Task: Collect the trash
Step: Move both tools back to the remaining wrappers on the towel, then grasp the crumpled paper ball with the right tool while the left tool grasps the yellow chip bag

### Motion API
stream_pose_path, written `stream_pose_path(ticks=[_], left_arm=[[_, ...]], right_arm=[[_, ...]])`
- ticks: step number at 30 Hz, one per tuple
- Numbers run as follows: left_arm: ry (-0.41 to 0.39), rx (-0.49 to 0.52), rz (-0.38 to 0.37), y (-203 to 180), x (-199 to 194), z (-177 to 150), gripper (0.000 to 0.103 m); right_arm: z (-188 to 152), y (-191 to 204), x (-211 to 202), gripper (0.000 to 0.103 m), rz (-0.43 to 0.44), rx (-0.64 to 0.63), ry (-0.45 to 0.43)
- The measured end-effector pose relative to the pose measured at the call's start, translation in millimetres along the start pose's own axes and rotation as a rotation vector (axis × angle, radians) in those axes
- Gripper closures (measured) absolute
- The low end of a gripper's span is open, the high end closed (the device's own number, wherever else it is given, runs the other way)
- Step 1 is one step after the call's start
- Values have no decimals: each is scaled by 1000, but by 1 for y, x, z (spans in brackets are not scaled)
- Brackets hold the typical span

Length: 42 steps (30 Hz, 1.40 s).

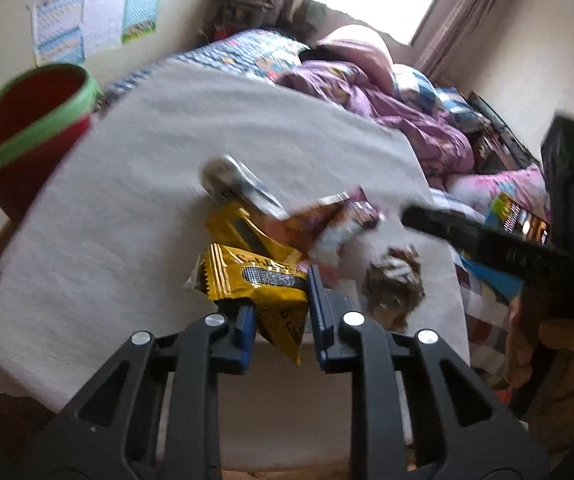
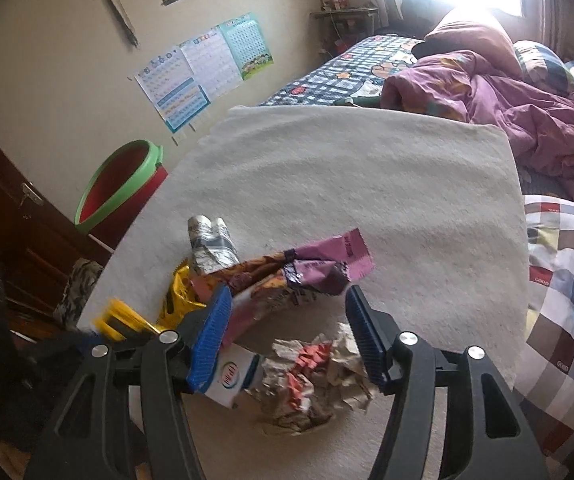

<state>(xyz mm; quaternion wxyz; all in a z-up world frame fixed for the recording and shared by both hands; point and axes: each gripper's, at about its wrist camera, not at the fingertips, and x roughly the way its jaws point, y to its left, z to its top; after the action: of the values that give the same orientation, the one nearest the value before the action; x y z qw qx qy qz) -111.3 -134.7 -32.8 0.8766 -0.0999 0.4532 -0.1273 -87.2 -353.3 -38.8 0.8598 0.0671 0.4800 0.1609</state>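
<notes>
While the left gripper [image 1: 281, 316] is pinching the yellow wrapper [image 1: 263, 284], jaws nearly shut, the right gripper [image 2: 287, 340] is hovering with jaws open around the crumpled paper [image 2: 315, 376], needing to close before carrying it to the red bin [image 2: 123, 184] at left of the frame.

White towel [image 2: 367, 184] on bed [image 2: 351, 64]; wrappers [image 2: 287, 272], crumpled paper [image 2: 311, 376] on towel.

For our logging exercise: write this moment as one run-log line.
left gripper: shut on yellow wrapper | right gripper: open over crumpled paper | red bin: waiting

I count two yellow wrappers [image 1: 259, 280], one silver wrapper [image 2: 211, 246], one purple wrapper [image 2: 319, 264], one crumpled paper ball [image 2: 315, 376], one white carton [image 2: 231, 378]. One red bin [image 2: 121, 188]. Three wall posters [image 2: 207, 68]. One white towel [image 2: 367, 184].
</notes>
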Motion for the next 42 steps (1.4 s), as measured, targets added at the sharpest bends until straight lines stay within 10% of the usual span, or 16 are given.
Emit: stream_pose_path(ticks=[11, 19, 42], left_arm=[[-82, 12, 145, 25, -23, 17, 81], [-118, 26, 171, 29, -31, 23, 81], [-181, 33, 266, 69, -60, 39, 81]], right_arm=[[-44, -14, 24, 34, -18, 46, 112], [-41, -10, 14, 82, -30, 24, 79], [43, 70, -16, 83, 81, -77, -142]])
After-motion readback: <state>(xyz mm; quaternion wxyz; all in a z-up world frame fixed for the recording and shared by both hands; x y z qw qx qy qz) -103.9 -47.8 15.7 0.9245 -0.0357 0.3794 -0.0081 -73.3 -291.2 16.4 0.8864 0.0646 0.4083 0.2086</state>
